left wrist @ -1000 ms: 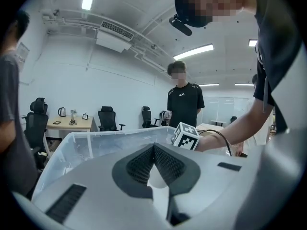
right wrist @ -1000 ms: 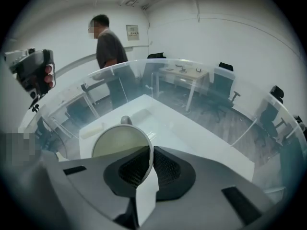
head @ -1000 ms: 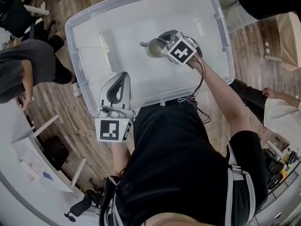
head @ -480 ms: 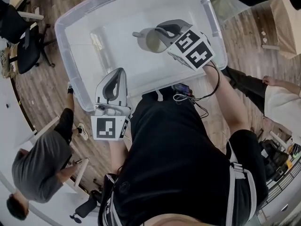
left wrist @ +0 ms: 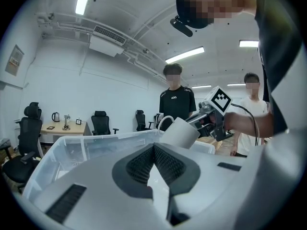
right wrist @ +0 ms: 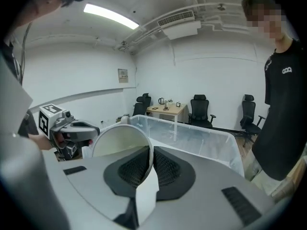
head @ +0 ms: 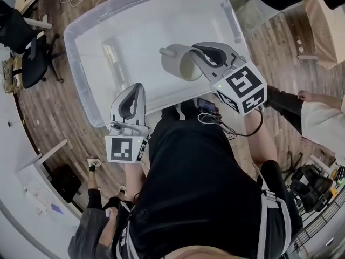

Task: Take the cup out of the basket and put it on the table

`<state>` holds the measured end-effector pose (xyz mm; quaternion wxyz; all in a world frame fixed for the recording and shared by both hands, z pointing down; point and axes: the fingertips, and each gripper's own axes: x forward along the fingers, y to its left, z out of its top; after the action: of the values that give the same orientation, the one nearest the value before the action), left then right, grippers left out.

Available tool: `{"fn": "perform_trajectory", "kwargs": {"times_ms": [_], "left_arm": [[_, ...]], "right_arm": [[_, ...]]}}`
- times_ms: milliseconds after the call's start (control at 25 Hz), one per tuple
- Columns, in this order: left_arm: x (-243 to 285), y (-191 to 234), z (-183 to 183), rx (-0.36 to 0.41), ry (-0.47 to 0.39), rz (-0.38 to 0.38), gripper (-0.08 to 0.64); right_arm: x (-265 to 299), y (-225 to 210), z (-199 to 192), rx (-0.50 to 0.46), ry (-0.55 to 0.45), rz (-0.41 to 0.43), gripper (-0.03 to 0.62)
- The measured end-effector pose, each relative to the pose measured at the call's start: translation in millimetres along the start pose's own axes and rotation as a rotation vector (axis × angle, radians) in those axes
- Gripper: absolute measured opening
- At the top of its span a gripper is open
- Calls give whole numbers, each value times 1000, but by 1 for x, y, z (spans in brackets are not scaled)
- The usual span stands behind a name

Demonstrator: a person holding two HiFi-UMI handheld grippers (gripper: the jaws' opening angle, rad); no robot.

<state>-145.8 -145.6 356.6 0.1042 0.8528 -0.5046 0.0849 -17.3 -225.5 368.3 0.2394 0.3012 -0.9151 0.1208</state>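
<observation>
Cup (head: 180, 63) hung tilted over the basket (head: 79, 82), its wall pinched in my right tongs (head: 200, 53). My left tongs (head: 136, 90) were closed, empty.

Head cam: high over basket (head: 145, 31), looks steeply down past person's torso; basket in upper frame.
Left gripper (head: 135, 93) cam: low at basket's near rim, faces level across basket to far wall; own jaws close in foreground.
Right gripper (head: 197, 55) cam: just above basket, faces across it toward far end.
Shared: basket and cup (head: 180, 63) in all three views. Each gripper cam catches other gripper beside basket. Both gripper cams see desk (right wrist: 166, 110) beyond basket.
</observation>
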Motion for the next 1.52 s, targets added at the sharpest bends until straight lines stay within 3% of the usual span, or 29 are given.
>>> {"fn": "perform_trajectory", "kwargs": {"times_ms": [280,480,880,1280,1520], "left_arm": [[2,-16,3,8,-14,-8,18],[5,-33,6,15,-21,1,18],[4,-67,-2,7,-17,72,18],[-40,-95,-15,15,-6,56,17],[-105,-115,-39,22,-9,62,18]], "right_arm": [[-52,11,-4,47,-126,-16,41],[-70,15,-14,78,-221,41,41],[-81,14,-35,53,-266,92,41],[-98,37,-49,80,-302,64,41],[-127,82,-70,100,-320,2,41]]}}
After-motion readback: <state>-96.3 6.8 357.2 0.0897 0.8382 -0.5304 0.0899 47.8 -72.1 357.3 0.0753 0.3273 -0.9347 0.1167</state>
